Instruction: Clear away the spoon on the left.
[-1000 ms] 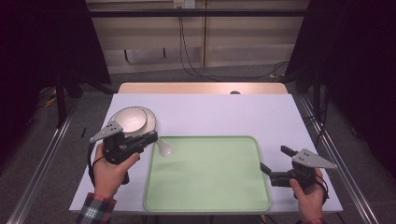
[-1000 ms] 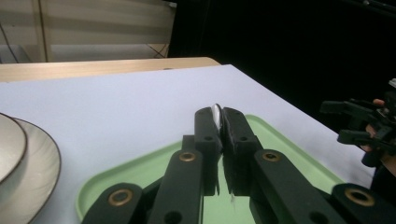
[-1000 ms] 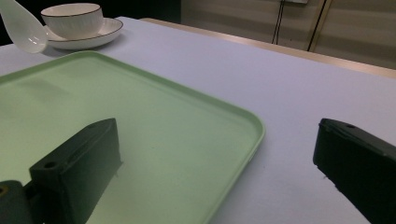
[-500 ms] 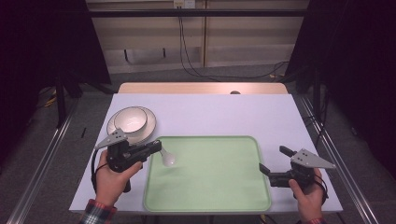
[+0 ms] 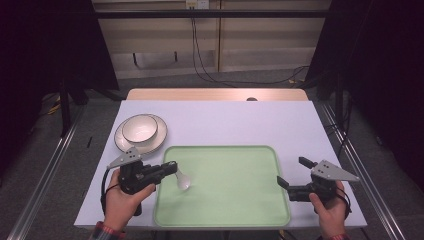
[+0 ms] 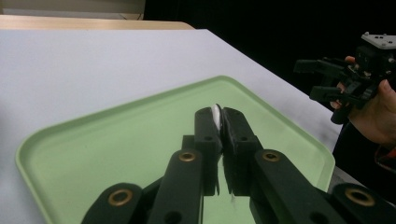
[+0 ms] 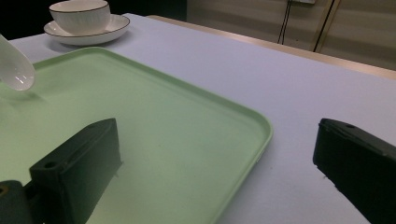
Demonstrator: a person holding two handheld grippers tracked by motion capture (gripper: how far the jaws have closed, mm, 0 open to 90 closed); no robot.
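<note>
Currently left gripper (image 5: pixel 170 167) jaws clamp the spoon (image 5: pixel 182 181) handle; bowl end juts ahead-down over the tray (image 5: pixel 270 210); right gripper (image 5: pixel 290 181) jaws wide.

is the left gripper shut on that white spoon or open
Shut on it: the left gripper's black jaws pinch the white ceramic spoon above the green tray.

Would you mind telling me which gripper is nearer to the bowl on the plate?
Left. The left gripper holds a white spoon just below the bowl; the right gripper sits across the green tray.
</note>
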